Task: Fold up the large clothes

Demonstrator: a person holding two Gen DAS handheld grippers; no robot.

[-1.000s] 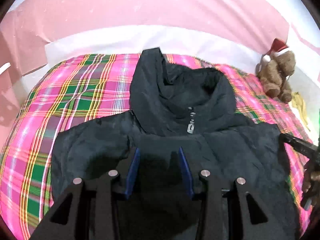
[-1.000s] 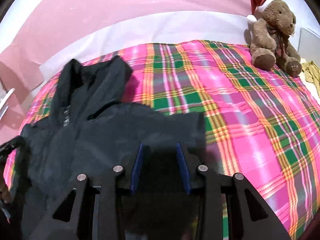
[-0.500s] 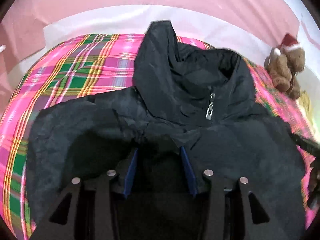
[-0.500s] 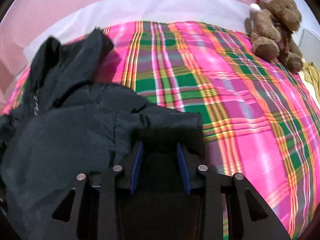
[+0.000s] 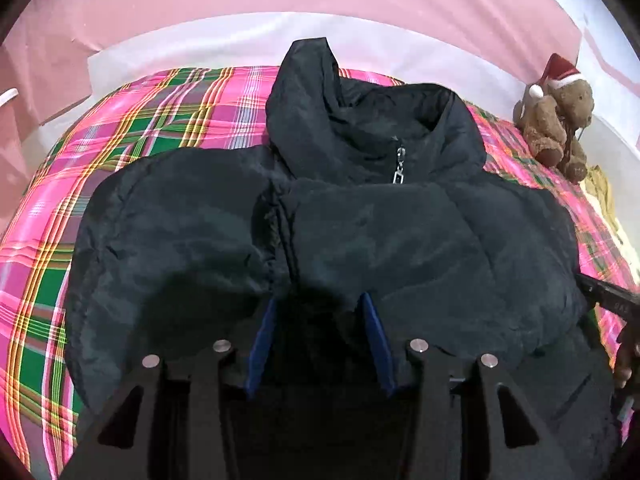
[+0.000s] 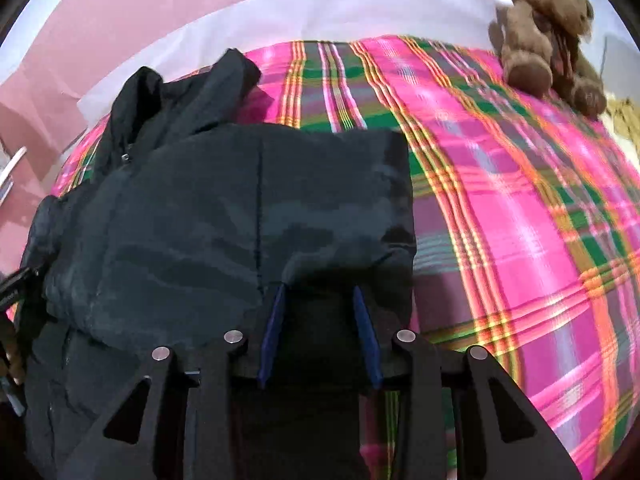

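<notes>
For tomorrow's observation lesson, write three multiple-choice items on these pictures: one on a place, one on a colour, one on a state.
1. Where does the teddy bear sit?
A. on the jacket
B. at the far right of the bed
C. on the floor

2. What colour is the jacket?
A. black
B. white
C. yellow

3. What is between the left claw's pads?
A. nothing
B. the bear
C. jacket fabric

Answers: 1 B, it sits apart from the jacket on the plaid blanket; 2 A, dark all over; 3 C, fabric bunches between the blue pads.

Jacket (image 5: 360,240) hem folded up (left jaws just widening).
</notes>
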